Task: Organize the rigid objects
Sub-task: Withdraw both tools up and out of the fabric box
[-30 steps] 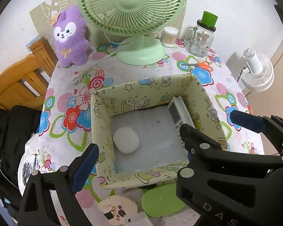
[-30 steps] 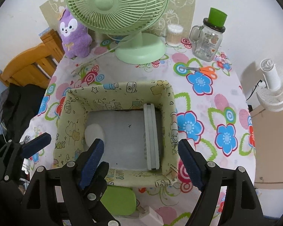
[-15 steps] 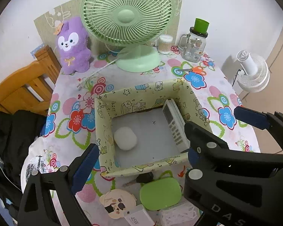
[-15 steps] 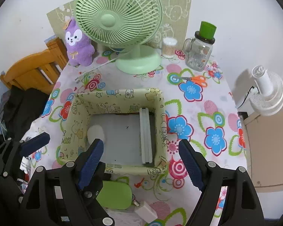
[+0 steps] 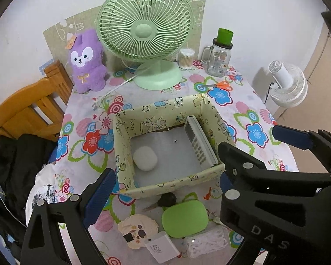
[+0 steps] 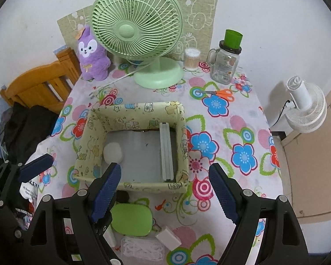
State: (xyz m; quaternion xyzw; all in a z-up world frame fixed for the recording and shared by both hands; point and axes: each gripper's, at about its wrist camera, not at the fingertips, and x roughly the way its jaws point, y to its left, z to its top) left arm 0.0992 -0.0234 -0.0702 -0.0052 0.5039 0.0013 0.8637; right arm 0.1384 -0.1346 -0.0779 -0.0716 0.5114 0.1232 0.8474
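A yellow cartoon-print fabric box [image 5: 165, 108] [image 6: 132, 108] stands mid-table. Inside it a white remote [image 5: 198, 141] [image 6: 166, 152] leans on the right wall and a white rounded case [image 5: 145, 158] [image 6: 112, 152] lies at the left. In front of the box lie a black key [image 5: 167, 198], a green case [image 5: 185, 218] [image 6: 131, 218], a round cream compact [image 5: 136, 231], a white charger [image 5: 161, 249] [image 6: 168, 237] and a bag of white cable [image 5: 207, 240]. My left gripper [image 5: 163, 188] and right gripper [image 6: 164, 192] hover side by side above the box's near edge, both open and holding nothing.
At the back stand a green fan [image 5: 143, 28], a purple plush [image 5: 86, 61], a cotton-swab pot [image 5: 186, 58] and a glass jar [image 5: 218, 59]; orange scissors [image 5: 218, 85] lie nearby. A wooden chair [image 5: 26, 114] and dark clothes [image 5: 17, 161] are left, a white fan [image 5: 286, 86] right.
Both grippers have drawn back and upward from the box, which looks smaller now. The items in front of it have come into view. The jaws kept the same width.
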